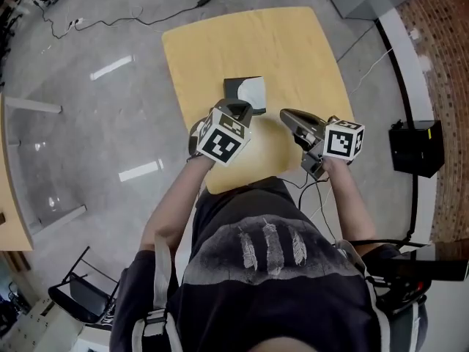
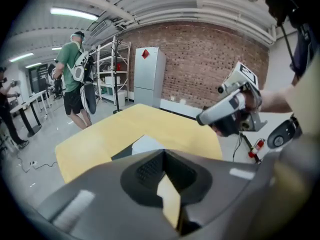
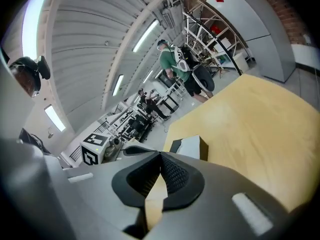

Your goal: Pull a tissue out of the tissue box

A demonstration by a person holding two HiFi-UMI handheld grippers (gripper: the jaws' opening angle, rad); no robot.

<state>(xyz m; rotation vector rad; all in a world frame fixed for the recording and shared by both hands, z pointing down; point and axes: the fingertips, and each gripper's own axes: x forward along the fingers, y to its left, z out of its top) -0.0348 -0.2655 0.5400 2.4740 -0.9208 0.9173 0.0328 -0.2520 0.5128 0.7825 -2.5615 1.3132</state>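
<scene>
Tissue box (image 1: 245,92), dark-sided with a pale top, sits near the middle of the yellow wooden counter (image 1: 293,50), well in from every edge. In the head view the left gripper (image 1: 239,109) points up the frame with its tip just below the box's lower edge; whether it touches the box cannot be told. In the left gripper view its fingers (image 2: 150,166) meet at the tip with nothing between them, and the pale top of the box shows just beyond them.

The right gripper (image 1: 286,114) hangs to the right of the box and a little lower in the frame, apart from it. Its fingers (image 3: 175,176) are pressed together on nothing, and the box lies past them, slightly right of centre in the right gripper view.

Around the counter is a grey, glossy floor (image 1: 95,108), with cables (image 1: 110,22) trailing across the upper left and a black case (image 1: 415,147) at the right edge. In the left gripper view a person in a green shirt (image 2: 70,69) stands at the left, metal shelving racks (image 2: 112,66) and a pale cabinet (image 2: 147,74) stand against a brick wall (image 2: 210,64).
</scene>
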